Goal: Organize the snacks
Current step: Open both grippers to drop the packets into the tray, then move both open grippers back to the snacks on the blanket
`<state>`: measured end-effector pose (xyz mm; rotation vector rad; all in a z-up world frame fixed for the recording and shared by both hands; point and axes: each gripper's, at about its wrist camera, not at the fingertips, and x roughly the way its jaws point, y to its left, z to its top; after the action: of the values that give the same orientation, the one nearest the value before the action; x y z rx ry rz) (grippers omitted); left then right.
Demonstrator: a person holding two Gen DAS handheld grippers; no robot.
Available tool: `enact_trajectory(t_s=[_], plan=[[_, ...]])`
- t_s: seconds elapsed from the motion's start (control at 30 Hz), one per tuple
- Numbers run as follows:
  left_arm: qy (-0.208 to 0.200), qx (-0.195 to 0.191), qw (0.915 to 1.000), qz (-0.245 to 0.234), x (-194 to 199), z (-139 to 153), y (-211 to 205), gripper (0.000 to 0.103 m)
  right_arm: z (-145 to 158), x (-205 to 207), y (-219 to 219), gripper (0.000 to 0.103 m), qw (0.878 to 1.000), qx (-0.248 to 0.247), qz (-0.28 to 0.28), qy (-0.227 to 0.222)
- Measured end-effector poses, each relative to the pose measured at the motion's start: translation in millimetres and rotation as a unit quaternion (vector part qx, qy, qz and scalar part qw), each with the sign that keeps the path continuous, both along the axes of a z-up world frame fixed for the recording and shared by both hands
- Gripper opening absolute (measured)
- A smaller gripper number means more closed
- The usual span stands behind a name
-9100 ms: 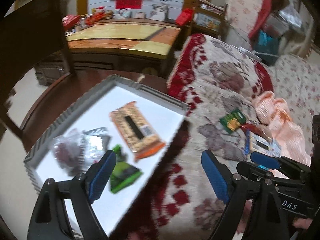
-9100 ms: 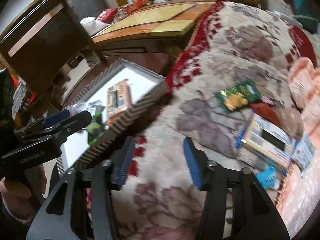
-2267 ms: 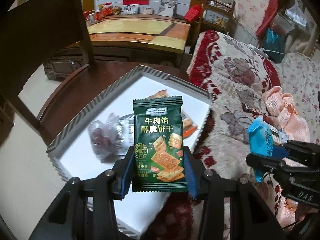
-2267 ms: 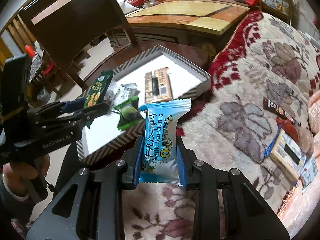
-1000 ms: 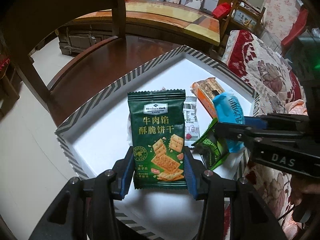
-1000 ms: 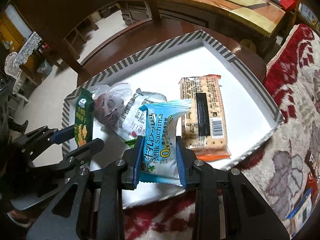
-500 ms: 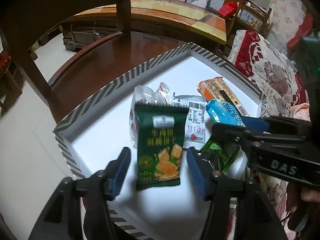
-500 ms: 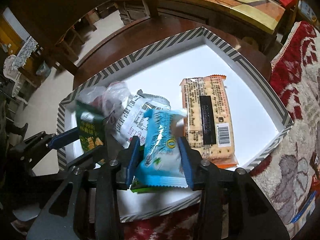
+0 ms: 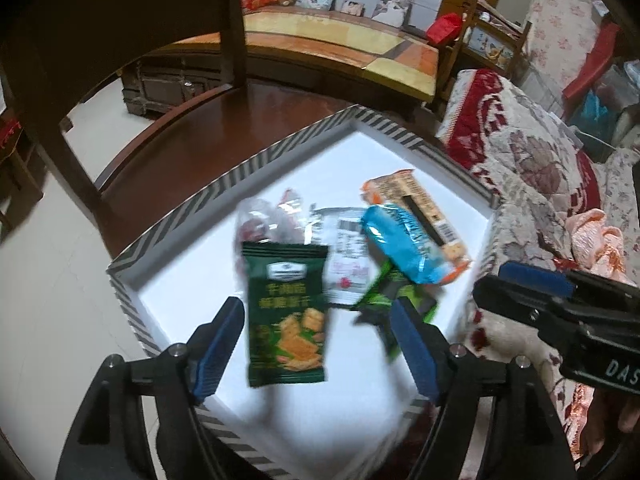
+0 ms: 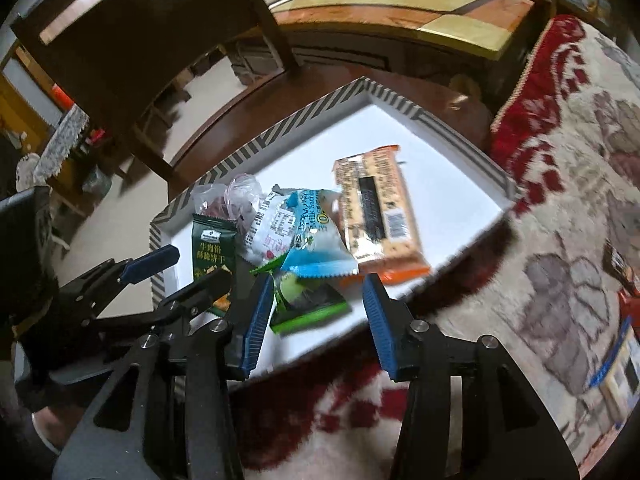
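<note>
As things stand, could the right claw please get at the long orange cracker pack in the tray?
Probably yes: the right claw is open, and the orange cracker pack lies uncovered beyond it, only the blue packet overlapping one edge.

Striped-rim white tray [image 9: 224, 184] mid-frame holds all the snacks; dark green cracker packet [image 9: 286, 314] lower centre, face up, blurred, clear of both pads; blue Milk Sachima packet [image 9: 404, 246] right of centre, tilted, lying over a bright green packet [image 9: 394, 298] and the edge of an orange-ended biscuit pack [image 9: 420, 216], barcode side up, upper right; white packet [image 9: 346, 252] centre; clear bag of dark red pieces [image 9: 260, 224] upper left of the pile.
</note>
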<state>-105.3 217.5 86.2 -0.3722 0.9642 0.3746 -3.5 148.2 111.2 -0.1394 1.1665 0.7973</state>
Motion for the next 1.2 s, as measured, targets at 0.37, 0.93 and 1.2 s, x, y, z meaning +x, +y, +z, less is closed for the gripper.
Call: enact_trajectory(t_s=[0.37,0.93,1.2], plan=[[-0.013,0.007,0.9972,-0.073,21,15,-60,0.082,9,-12,-76,0.046,0.999,0.001,-0.054,-0.004],[-0.004,0.000,0.9818,-0.190,70,20,-148,0.082,-9,-12,-203,0.046,0.986,-0.001,-0.168,0.020],[-0.004,-0.010,0.9716,-0.237,115,23,-177,0.084,-11,-2,-251,0.046,0.977,0.010,-0.211,0.023]])
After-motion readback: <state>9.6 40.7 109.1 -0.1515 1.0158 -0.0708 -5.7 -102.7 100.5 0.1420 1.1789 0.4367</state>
